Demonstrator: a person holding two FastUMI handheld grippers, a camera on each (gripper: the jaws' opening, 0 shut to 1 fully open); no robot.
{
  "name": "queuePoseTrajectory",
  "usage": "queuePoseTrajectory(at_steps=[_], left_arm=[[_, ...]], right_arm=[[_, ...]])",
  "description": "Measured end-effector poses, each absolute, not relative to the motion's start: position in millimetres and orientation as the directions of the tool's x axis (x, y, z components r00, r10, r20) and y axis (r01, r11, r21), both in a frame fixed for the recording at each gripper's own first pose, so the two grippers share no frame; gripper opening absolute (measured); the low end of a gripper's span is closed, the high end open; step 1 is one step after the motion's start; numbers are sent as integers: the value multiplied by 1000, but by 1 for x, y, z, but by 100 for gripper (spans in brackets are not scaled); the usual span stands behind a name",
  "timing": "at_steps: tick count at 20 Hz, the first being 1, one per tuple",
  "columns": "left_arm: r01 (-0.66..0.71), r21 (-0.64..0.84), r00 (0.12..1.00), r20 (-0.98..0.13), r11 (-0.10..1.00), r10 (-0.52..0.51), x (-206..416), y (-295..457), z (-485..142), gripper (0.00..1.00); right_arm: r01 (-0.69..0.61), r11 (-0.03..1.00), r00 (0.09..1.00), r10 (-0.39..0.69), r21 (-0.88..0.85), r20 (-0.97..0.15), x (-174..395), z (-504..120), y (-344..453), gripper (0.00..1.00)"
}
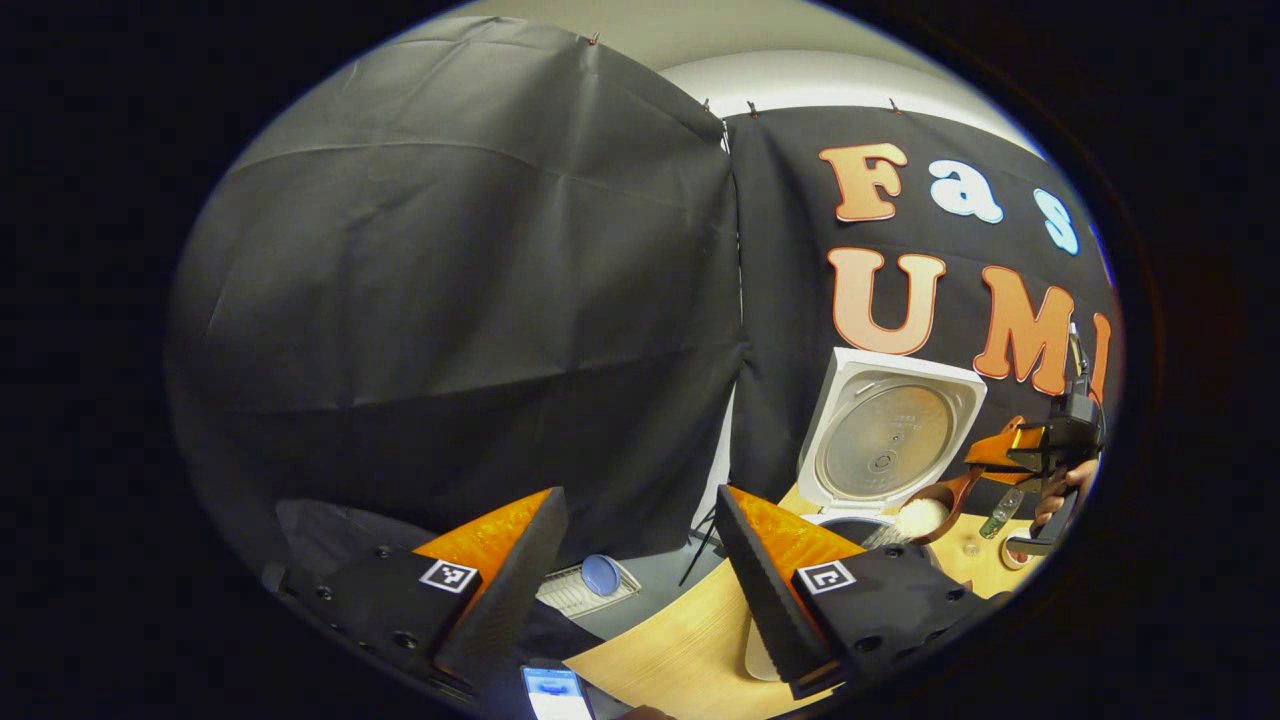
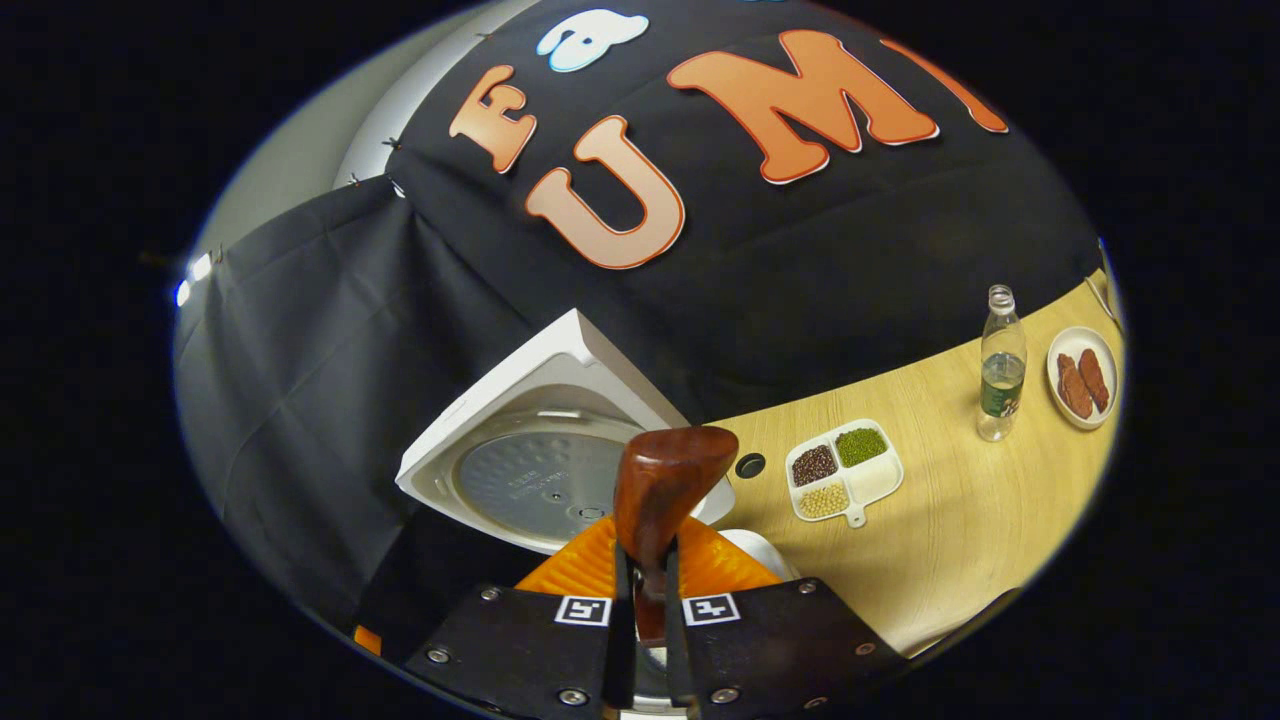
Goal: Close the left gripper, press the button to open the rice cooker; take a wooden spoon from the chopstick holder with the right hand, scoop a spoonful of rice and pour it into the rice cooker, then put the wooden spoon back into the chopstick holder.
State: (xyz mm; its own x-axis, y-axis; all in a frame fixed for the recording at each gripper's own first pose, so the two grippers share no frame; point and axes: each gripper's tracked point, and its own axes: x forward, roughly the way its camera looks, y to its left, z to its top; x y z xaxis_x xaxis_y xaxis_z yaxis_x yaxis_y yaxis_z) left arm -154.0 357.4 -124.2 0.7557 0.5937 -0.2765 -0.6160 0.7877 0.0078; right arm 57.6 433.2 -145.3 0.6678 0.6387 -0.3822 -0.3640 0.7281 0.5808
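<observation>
Wooden spoon (image 2: 660,490) clamped between right gripper (image 2: 645,590) jaws, handle pinched low in right gripper view, bowl rising up past fingertips, back of bowl toward camera. Same spoon seen from left gripper view (image 1: 935,510), bowl tipped, white rice (image 1: 920,518) heaped in it, hovering just over rice cooker (image 1: 870,525) pot opening; right gripper (image 1: 1040,450) there with a hand (image 1: 1060,495) on it. Rice cooker lid (image 2: 545,470) flipped open, upright, inner plate facing out; lid also in left gripper view (image 1: 890,435).

Left gripper (image 1: 640,575) jaws released, spread wide, nothing between, held off table edge, well apart from cooker.

Count: one spoon, one cooker. On table (image 2: 960,520) beyond, right gripper view: one divided dish (image 2: 845,470) with four compartments, three showing grains (dark, green, pale), fourth contents cannot tell; one clear bottle (image 2: 1000,365) upright, no cap; one small plate (image 2: 1083,375) with two brown pieces; one dark round hole (image 2: 750,465) in table near dish. Below left jaws: one phone (image 1: 555,693), one blue round lid (image 1: 601,575) on a white tray-like thing.
</observation>
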Motion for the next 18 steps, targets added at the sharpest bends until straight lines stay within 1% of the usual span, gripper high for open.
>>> queuePoseTrajectory(at_steps=[10, 15, 18], left_arm=[[-606, 28, 762, -266, 795, 591, -161, 350, -117, 100], [-605, 37, 764, -253, 796, 593, -163, 349, -111, 100], [-600, 45, 769, -245, 799, 591, -167, 348, -108, 100]], right_arm=[[-489, 770, 699, 627, 410, -345, 52, -123, 443, 12], [-534, 768, 701, 636, 352, -323, 44, -112, 452, 12], [-568, 774, 714, 633, 279, -301, 45, -99, 454, 12]])
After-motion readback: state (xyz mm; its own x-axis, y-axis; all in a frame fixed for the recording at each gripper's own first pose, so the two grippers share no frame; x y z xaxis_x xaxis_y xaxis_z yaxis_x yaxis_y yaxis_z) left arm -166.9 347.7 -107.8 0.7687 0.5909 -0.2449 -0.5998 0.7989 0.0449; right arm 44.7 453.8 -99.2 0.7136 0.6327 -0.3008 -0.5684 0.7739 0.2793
